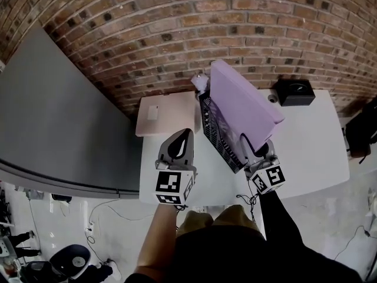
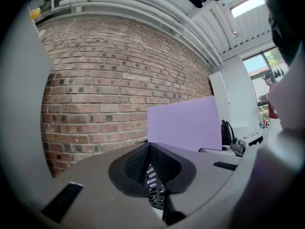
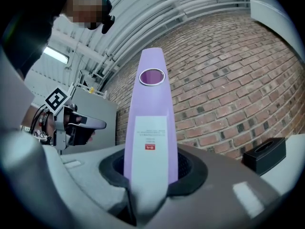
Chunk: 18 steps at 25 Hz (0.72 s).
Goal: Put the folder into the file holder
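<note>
Folder [image 1: 241,102], purple, sits clamped by its spine in the right gripper [image 1: 251,150], tilted over the mesh file holder [image 1: 217,133]; best to align its edge with a slot before lowering, while the left gripper [image 1: 187,132], jaws together, waits beside

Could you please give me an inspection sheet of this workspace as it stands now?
Surface: white table, carrying the holder and a box.
Job's things: purple folder tilted over the black mesh holder.
Clutter: black box at far corner; small white item on tan side table.
Grippers: right gripper shut on the folder's spine; left gripper jaws together, left of the holder.
Cables: loose cables on the floor.
Surroundings: brick wall; grey panel.
</note>
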Each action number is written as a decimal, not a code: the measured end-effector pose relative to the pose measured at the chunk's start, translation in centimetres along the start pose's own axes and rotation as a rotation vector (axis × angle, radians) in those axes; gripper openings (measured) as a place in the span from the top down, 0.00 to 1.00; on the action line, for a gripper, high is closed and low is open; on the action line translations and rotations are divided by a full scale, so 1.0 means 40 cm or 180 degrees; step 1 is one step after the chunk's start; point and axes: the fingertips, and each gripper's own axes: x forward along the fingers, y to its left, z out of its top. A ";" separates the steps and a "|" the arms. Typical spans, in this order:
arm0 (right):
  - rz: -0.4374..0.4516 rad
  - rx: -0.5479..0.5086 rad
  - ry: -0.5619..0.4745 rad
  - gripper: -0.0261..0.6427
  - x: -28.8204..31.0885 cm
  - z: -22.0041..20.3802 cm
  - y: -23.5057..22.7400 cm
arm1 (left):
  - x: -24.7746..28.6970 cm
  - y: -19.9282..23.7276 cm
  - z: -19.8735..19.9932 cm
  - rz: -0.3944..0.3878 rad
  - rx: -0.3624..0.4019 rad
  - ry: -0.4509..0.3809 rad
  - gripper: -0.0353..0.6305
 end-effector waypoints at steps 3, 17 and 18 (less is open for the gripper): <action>-0.0055 -0.0012 -0.0015 0.74 0.009 -0.004 -0.001 | 0.006 0.005 -0.007 -0.0053 -0.0003 0.0027 0.94; -0.0448 0.0074 0.0186 0.74 0.005 -0.106 0.013 | 0.038 0.050 -0.049 -0.0329 0.0010 0.0165 0.94; -0.0475 0.0076 0.0204 0.74 0.005 -0.111 0.014 | 0.039 0.055 -0.051 -0.0341 0.0007 0.0164 0.94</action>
